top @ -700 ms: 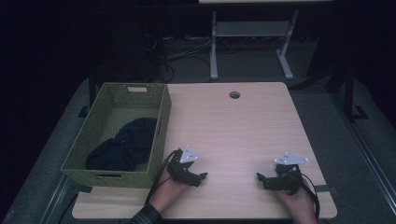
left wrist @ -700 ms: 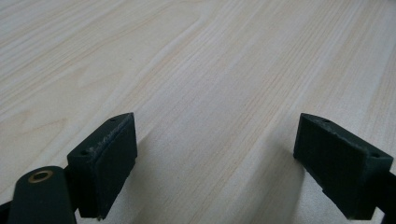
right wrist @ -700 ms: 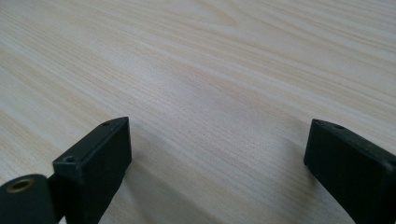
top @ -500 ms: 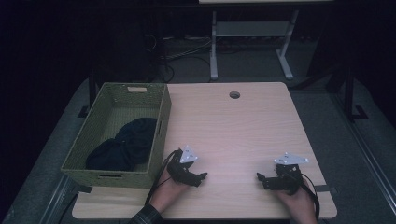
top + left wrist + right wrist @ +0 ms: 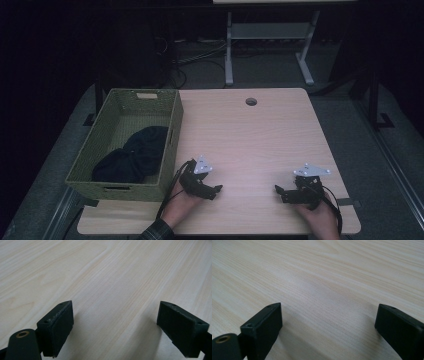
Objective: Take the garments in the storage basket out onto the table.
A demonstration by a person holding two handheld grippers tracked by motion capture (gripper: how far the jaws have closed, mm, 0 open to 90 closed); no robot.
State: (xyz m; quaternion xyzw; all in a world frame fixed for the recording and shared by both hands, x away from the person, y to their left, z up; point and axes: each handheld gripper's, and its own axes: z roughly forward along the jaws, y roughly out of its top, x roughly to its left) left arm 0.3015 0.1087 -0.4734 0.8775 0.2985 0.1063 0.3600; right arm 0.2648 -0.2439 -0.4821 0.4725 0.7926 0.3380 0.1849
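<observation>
- Left tool [image 5: 216,189] rests on the pale wooden tabletop [image 5: 250,145] near its front edge, jaws spread wide with nothing between them.
- Right tool [image 5: 278,191] lies well apart to the right, jaws likewise spread and empty.
- Dark cloth [image 5: 132,155] sits inside the green woven basket [image 5: 172,125], just left of the left tool.

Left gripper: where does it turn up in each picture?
High view: the left gripper sits low, left of centre, just right of the green basket.
Left gripper view: its black pads rise from the bottom corners, wide apart.
Shared landmark: the pale wooden tabletop beneath it.
</observation>
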